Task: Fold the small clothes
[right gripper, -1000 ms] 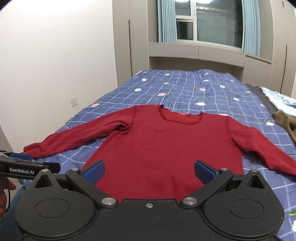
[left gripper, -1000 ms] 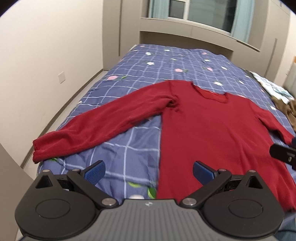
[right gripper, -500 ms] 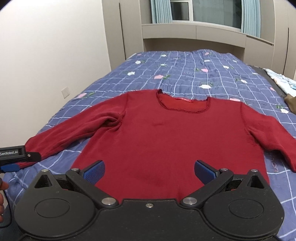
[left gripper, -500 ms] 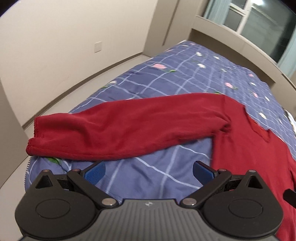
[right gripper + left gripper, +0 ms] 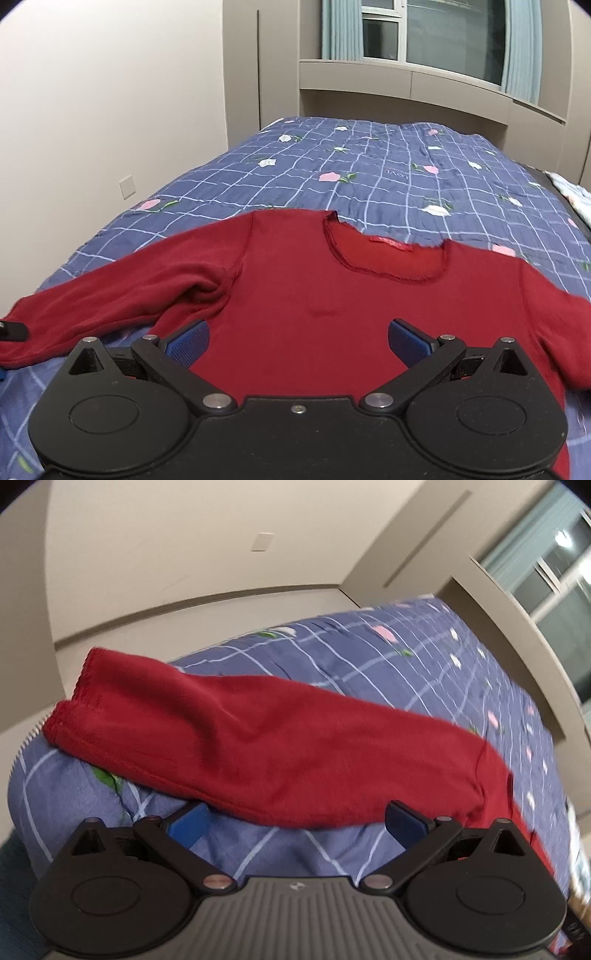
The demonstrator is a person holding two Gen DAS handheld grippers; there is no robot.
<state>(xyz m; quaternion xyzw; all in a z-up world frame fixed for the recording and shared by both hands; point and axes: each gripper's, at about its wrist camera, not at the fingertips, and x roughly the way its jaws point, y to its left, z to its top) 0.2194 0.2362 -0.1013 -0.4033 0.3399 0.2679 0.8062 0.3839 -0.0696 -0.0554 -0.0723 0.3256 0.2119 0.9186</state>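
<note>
Right wrist view: the red sweater [image 5: 332, 306] lies flat, front up, on the blue checked bedspread [image 5: 369, 173], neckline [image 5: 384, 258] at frame centre; window [image 5: 443, 33] at the top. Left wrist view: only one sleeve [image 5: 266, 746], its cuff [image 5: 74, 705] at centre left near the bed's edge, wall plate [image 5: 263, 541] above. Left gripper [image 5: 295, 821], jaws apart, low against the sleeve's near edge. Right gripper [image 5: 299, 341], jaws apart, above the sweater's body.

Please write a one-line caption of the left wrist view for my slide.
Open left gripper at the near edge of a red sweater sleeve lying flat on a blue checked bedspread.
</note>
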